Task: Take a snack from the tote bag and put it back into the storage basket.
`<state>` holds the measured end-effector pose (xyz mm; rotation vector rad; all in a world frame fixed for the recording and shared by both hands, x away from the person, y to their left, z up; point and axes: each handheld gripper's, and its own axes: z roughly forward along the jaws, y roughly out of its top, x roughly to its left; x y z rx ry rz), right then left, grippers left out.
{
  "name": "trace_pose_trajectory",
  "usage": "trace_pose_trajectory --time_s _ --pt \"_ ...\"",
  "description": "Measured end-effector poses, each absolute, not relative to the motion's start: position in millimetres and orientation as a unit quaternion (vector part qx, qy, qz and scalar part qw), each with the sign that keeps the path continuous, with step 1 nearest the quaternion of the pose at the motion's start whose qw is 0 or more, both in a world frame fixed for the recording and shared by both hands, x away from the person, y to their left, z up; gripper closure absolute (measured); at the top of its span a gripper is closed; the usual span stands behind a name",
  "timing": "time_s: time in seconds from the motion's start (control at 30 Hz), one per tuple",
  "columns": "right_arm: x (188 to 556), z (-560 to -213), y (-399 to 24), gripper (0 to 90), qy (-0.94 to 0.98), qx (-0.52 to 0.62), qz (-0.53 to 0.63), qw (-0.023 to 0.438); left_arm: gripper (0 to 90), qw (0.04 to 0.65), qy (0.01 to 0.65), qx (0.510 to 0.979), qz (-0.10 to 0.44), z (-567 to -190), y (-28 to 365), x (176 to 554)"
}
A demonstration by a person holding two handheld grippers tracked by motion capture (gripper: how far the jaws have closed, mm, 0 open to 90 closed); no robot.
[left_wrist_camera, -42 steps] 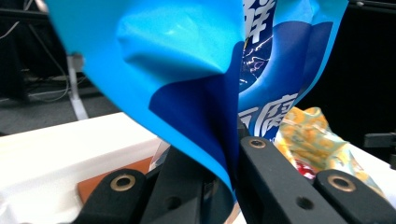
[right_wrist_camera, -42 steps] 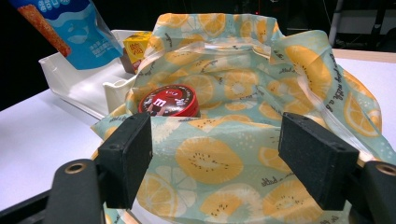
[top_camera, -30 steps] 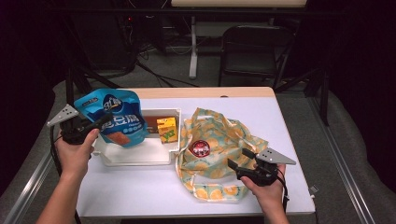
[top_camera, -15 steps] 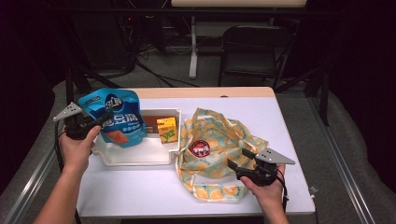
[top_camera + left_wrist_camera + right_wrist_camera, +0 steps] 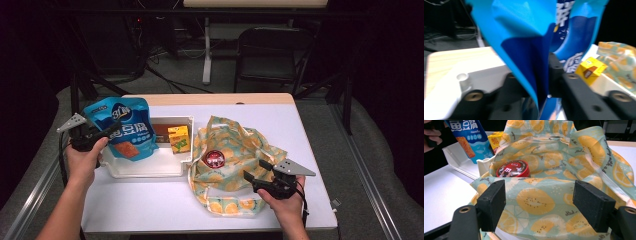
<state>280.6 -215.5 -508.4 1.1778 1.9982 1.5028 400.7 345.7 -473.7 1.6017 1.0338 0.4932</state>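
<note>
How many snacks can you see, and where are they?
3. A blue pouch is held up over the white tray by the left gripper. A yellow box sits in the tray. A red-lidded tub sits in the lemon bag. More may be hidden.

We see bare counter [image 5: 150, 200] along the near edge, between the two forearms, wide enough for a hand to pass. The far right corner is open too. The white tray [image 5: 145, 170] and the lemon-print bag [image 5: 235, 150] touch, closing the middle, while the blue snack pouch [image 5: 125, 127] overhangs the tray's left half.
</note>
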Motion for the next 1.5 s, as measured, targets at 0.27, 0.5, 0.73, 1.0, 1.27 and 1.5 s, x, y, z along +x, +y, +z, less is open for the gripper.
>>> trace_pose_trajectory --time_s 0.27,0.5,0.73,1.0,1.27,1.5 --pt "280.9 -509.2 -214.2 26.1 0.71 0.419 0.533 0.188 28.6 0.531 0.475 0.668 0.216 -474.1 346.1 389.2" --pt "280.6 -507.9 -213.6 25.7 0.708 0.419 0.536 0.192 18.0 0.517 0.504 0.655 0.223 -474.0 343.4 363.2" --pt "280.7 -504.0 -211.5 25.7 0.706 0.419 0.535 0.2 16.4 0.506 0.52 0.645 0.24 -478.4 335.0 331.6" --pt "279.7 -494.6 -206.4 49.5 0.7 0.402 0.557 0.195 16.4 0.499 0.518 0.652 0.24 -485.4 318.6 305.8" --pt "286.5 -491.4 -192.3 80.3 0.705 0.405 0.548 0.197 17.4 0.505 0.485 0.675 0.232 -491.2 287.1 289.5" --pt "296.6 -492.2 -174.0 90.0 0.711 0.4 0.539 0.21 17.7 0.502 0.461 0.698 0.219 -494.5 258.6 289.2"
